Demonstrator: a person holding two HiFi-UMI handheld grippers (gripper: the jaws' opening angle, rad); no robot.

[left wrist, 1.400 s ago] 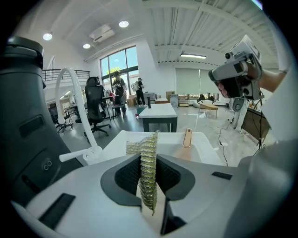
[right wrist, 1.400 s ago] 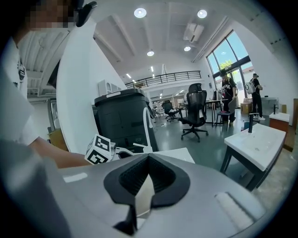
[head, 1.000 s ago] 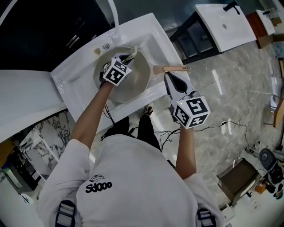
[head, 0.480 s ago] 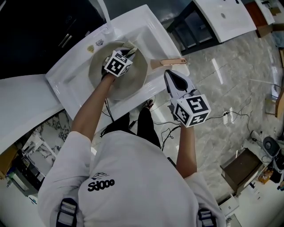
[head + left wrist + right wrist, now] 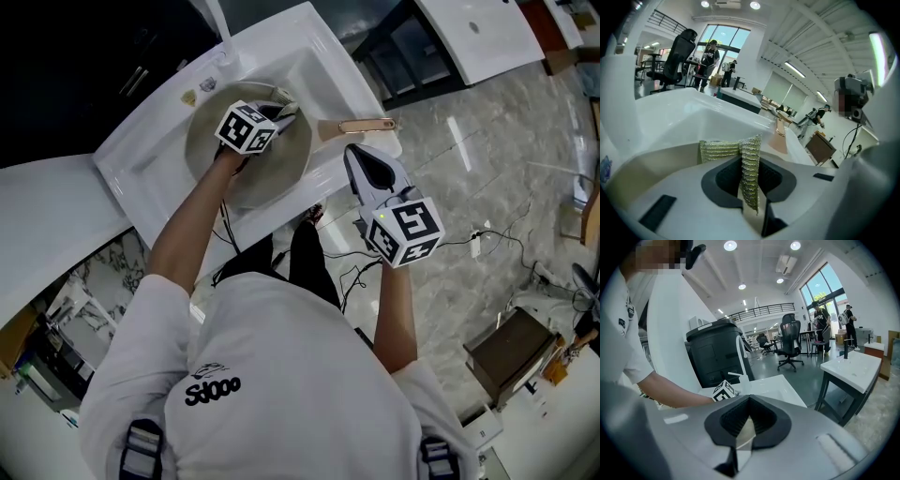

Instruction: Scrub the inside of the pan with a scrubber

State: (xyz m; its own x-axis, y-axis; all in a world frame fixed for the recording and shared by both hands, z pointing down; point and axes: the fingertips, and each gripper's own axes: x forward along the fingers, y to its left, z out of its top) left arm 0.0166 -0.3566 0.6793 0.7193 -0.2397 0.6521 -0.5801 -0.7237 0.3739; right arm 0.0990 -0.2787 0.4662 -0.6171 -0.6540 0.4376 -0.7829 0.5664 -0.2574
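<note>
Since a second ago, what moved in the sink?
The left gripper, still shut on the scrubber, slid a little across the pan toward its handle. The right gripper still hangs shut and empty beside the sink. The pan stayed put.

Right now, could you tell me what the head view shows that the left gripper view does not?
Only the head view shows the right gripper, held outside the sink near the pan's handle. Only the left gripper view shows the left gripper shut on the mesh scrubber, with an office chair behind. Both show the pan in the sink.
</note>
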